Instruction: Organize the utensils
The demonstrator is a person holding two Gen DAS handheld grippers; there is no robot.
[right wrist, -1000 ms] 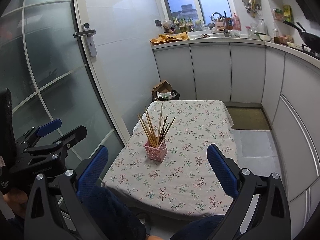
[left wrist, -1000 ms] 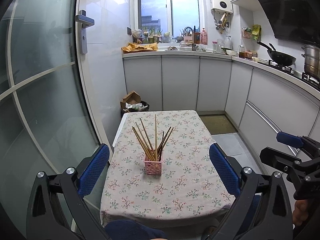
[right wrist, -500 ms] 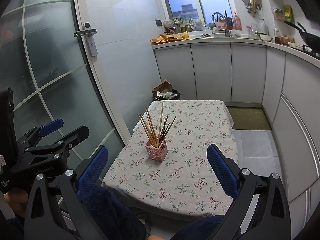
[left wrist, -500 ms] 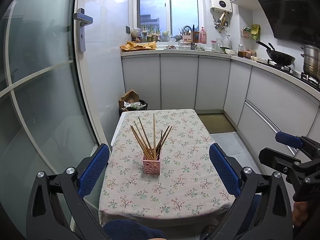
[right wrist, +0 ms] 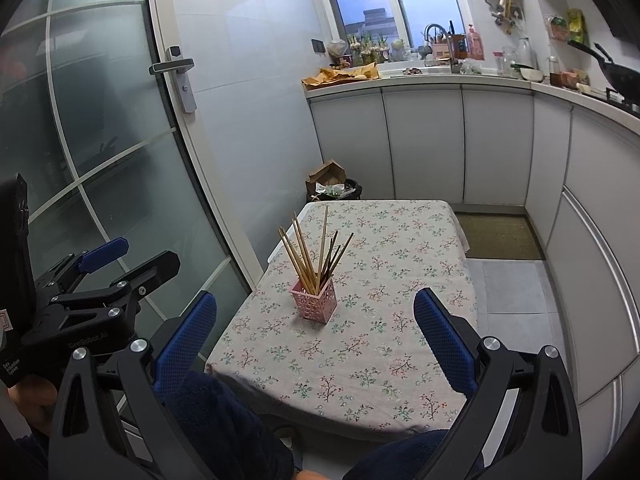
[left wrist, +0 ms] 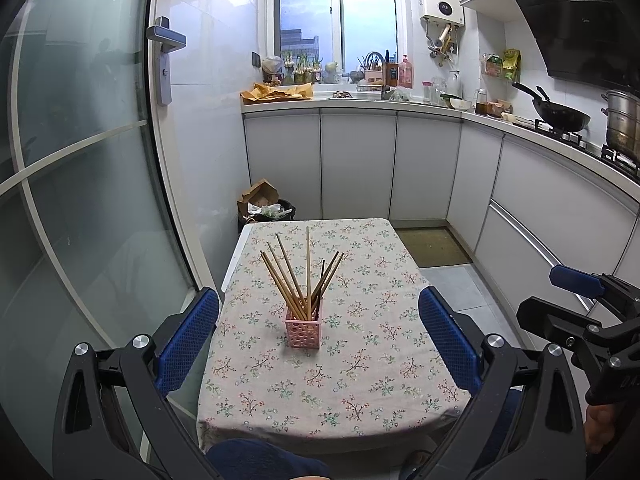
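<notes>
A small pink perforated holder [left wrist: 303, 328] [right wrist: 313, 303] stands near the middle of the floral-cloth table [left wrist: 360, 380] [right wrist: 400, 340]. Several wooden chopsticks [left wrist: 298, 276] [right wrist: 310, 254] stand fanned out in it. My left gripper [left wrist: 318, 344] is open, held back from the table's near edge with nothing between its blue pads. My right gripper [right wrist: 316, 346] is open too and equally far back. Each gripper also shows at the side of the other's view: the right gripper [left wrist: 576, 300] and the left gripper [right wrist: 120, 264].
A frosted glass door [left wrist: 80, 200] runs along the table's left side. White cabinets [left wrist: 360, 168] line the back and right, with a wok [left wrist: 560, 116] and pot on the stove. A bin with cardboard [left wrist: 264, 204] sits behind the table. The person's dark-clothed knees [right wrist: 224, 424] are below.
Both grippers have drawn slightly back and up from the table; the holder appears a little smaller and farther. The chopsticks and holder have not moved.
</notes>
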